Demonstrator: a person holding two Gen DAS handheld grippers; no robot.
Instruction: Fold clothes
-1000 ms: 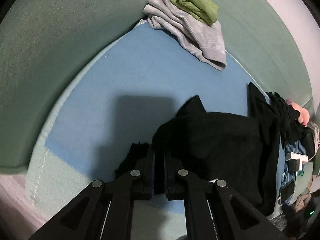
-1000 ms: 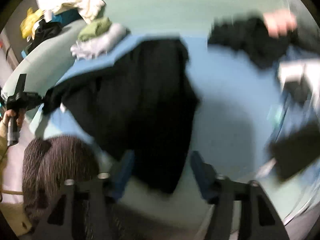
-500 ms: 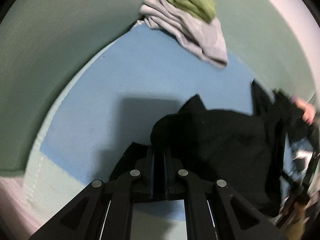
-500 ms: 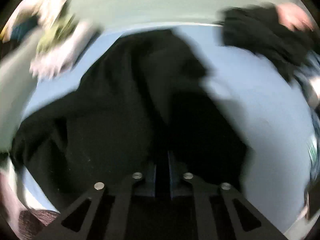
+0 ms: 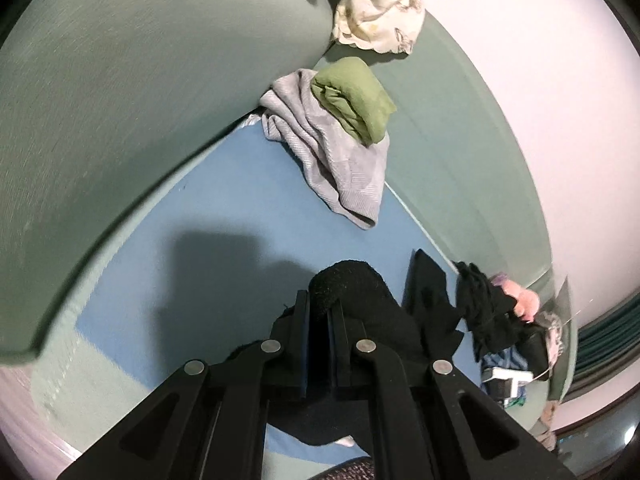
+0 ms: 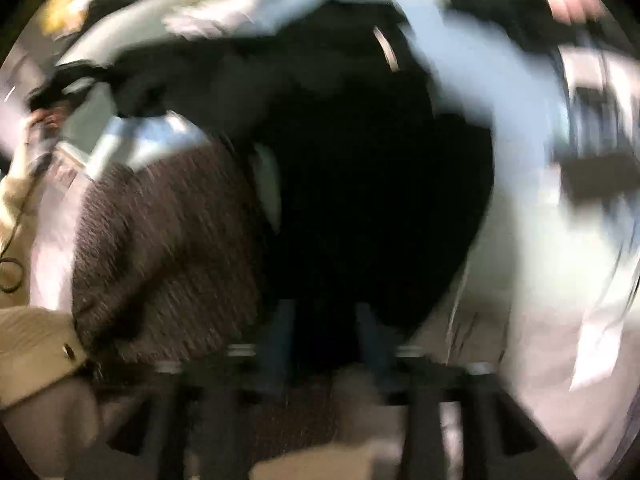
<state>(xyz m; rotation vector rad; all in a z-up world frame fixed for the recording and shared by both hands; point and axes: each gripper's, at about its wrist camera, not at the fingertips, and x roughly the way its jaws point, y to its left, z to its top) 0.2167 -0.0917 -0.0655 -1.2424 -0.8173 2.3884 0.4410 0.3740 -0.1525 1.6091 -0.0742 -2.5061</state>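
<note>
Your left gripper (image 5: 320, 320) has its fingers (image 5: 301, 332) clamped on a fold of the black garment (image 5: 348, 284), which bulges up just past the fingertips and drapes off to the right of them, hanging down over the blue sheet (image 5: 200, 216) of the bed. Left of the fingers the sheet lies bare, with a dark shadow on it, and beyond that rises a green cushion (image 5: 120, 80). Well ahead of the fingers, slightly right, a grey top (image 5: 336, 168) lies crumpled on the far edge of the sheet, with a folded green cloth (image 5: 356, 100) resting on it; a cream cloth (image 5: 380, 4) sits farther on still. To the right of the fingers a heap of black clothes (image 5: 480, 312) lies by something pink (image 5: 524, 300).

The view from your right gripper (image 6: 326, 332) is badly blurred. Its fingers (image 6: 280, 328) stand apart; they have just been opening. The black garment (image 6: 360, 160) fills the picture ahead of them and reaches down between them, but you cannot tell whether the pads touch it. Left of the fingers is a brown knit (image 6: 168, 240), and at the far left your other hand (image 6: 44, 120) with its gripper. Right of the fingers the sheet (image 6: 500, 100) shows pale.
</note>
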